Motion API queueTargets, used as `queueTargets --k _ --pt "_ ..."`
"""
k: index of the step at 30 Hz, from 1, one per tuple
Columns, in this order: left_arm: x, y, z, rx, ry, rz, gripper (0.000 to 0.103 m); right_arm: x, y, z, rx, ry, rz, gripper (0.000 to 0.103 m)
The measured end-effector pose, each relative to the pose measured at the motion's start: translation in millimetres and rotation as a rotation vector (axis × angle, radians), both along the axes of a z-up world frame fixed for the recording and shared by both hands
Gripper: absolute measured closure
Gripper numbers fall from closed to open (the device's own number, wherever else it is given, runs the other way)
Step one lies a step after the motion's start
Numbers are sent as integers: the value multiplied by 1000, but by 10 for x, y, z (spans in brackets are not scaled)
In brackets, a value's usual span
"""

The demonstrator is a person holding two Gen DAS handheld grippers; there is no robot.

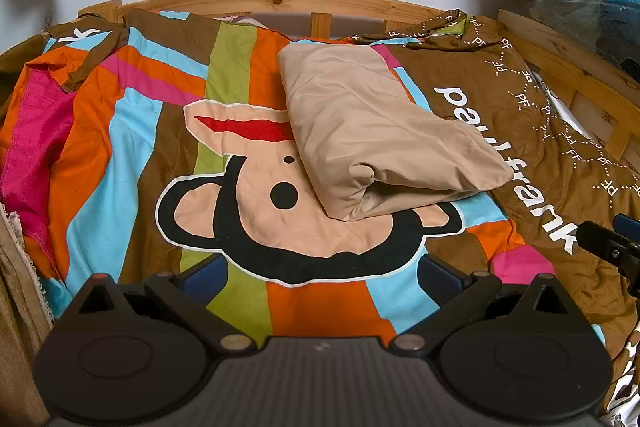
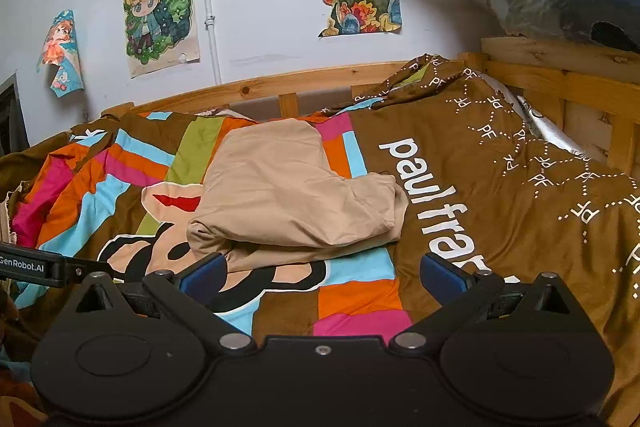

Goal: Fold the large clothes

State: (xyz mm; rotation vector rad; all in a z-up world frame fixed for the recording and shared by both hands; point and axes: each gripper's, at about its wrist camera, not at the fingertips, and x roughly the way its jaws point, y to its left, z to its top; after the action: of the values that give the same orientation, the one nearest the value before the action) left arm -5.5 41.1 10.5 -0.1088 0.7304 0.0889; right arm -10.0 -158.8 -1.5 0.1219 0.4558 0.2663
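Left wrist view shows the beige garment (image 1: 372, 135) lying folded into a thick bundle on the striped monkey-print duvet (image 1: 120, 147), near the wooden headboard (image 1: 276, 1). Folding looks largely done; at most a final tidy or tuck remains. Left gripper (image 1: 322, 275) and right gripper (image 2: 322, 269) hover short of the bundle, jaws spread wide, empty.

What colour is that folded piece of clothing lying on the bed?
Plain beige folded garment, clearest in the left wrist view.

Soft, even daylight with faint shadows; both views sharp at centre, strongly bowed and dark-cornered at the edges
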Motion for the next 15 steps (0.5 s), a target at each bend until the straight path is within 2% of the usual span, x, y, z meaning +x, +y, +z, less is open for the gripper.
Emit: queueTargets --k 15 --pt "3 -2 -5 2 0 -3 1 3 -10 -2 0 1 0 1"
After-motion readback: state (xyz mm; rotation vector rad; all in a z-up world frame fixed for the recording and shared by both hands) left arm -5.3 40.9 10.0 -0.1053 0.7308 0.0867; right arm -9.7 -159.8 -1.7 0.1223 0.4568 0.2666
